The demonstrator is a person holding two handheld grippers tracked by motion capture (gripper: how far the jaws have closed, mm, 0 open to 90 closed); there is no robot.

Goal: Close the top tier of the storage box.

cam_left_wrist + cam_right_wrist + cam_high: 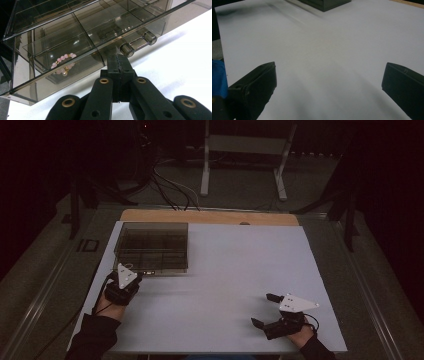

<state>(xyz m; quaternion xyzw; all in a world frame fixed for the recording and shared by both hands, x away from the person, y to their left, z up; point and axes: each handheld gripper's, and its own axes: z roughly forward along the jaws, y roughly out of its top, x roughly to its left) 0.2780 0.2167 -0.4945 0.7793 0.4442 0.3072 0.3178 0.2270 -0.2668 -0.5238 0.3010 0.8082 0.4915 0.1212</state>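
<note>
A smoky see-through drawer box [152,245] sits at the far left of the white table top [230,265]. In the left gripper view the box [75,30] has two round knobs [127,49] on its front, and a pink bead bracelet [62,62] lies in a lower compartment. My left gripper [119,61] is shut with nothing between its jaws, its tip just below the nearer knob. From above, the left gripper [133,271] is at the box's front left corner. My right gripper [264,309] rests open near the front right, with bare table between the jaws [329,70].
A strip of wooden table edge [210,216] shows behind the white sheet. Beyond it on the floor stand a white metal frame [245,145] and loose cables [170,190]. A corner of the box [324,3] shows far off in the right gripper view.
</note>
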